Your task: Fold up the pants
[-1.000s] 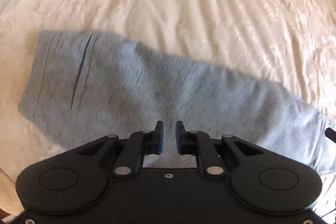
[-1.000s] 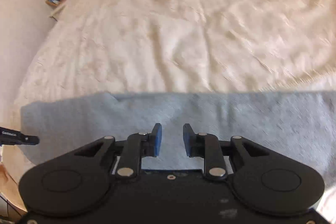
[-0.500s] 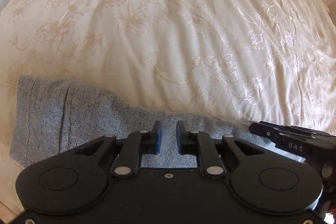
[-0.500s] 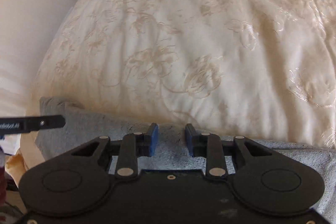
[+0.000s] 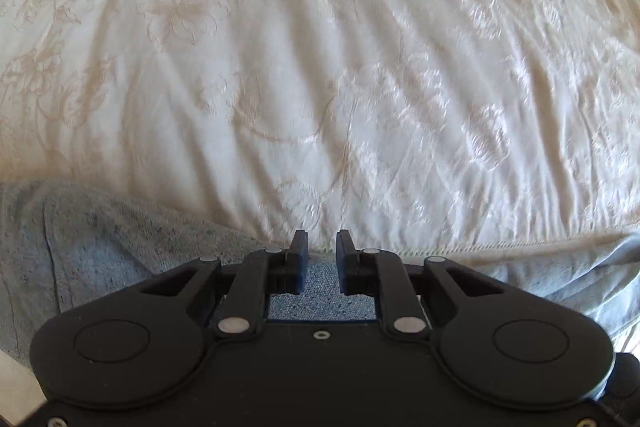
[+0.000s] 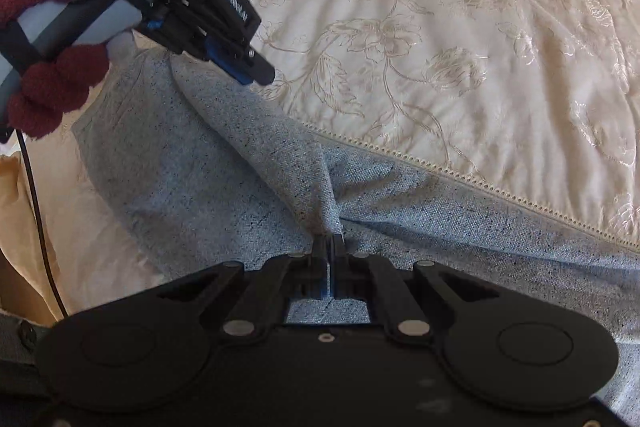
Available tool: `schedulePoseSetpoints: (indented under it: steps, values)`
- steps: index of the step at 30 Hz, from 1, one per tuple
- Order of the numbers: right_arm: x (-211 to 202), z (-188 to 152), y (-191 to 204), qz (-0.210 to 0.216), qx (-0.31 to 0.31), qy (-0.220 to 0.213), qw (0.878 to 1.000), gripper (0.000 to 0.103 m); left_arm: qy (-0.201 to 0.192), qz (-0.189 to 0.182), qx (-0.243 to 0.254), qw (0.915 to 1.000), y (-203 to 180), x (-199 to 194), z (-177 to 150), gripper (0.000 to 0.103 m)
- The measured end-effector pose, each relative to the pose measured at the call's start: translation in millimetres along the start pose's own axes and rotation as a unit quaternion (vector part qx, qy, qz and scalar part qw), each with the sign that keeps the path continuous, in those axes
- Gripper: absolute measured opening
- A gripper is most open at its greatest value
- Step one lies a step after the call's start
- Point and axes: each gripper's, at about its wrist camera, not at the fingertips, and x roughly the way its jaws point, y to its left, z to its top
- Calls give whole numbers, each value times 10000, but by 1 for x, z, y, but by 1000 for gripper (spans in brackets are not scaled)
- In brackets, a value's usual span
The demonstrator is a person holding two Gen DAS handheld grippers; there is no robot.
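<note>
along the near edge of the bed (image 6: 460, 39) the grey pants (image 6: 224, 179) lie stretched left to right, partly over the cream embroidered cover, with one end at the far left and the rest running off to the right. the right gripper (image 6: 331, 247) has its 2 fingers pressed together on a raised ridge of the cloth, so a pinch is made at the near edge. the left gripper (image 5: 322, 253) hangs just above the cloth's far edge with its fingers spread, gripping nothing; the right view shows it held in a hand in a dark red glove (image 6: 48, 83). by my reading the fold is barely begun: 1 grip taken, the 2nd not yet, and no layer turned over.
</note>
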Motion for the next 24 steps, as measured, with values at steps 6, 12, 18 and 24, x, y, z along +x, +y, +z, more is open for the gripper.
schedulePoseSetpoints:
  steps: [6,12,18,24]
  values:
    - [-18,7,-7,-3,134,-205,9997,10,-355,-327,-459,9978,22,-12,-51,22]
    - [-29,33,-15,267,652,-529,9961,25,-307,-561,-864,9942,39,-7,-82,22]
    - [12,71,-3,849,927,-181,9919,31,-345,-581,-854,9941,38,-4,-88,22]
    - [42,90,27,1153,891,99,9893,32,-344,-771,-933,9921,49,-6,-91,22]
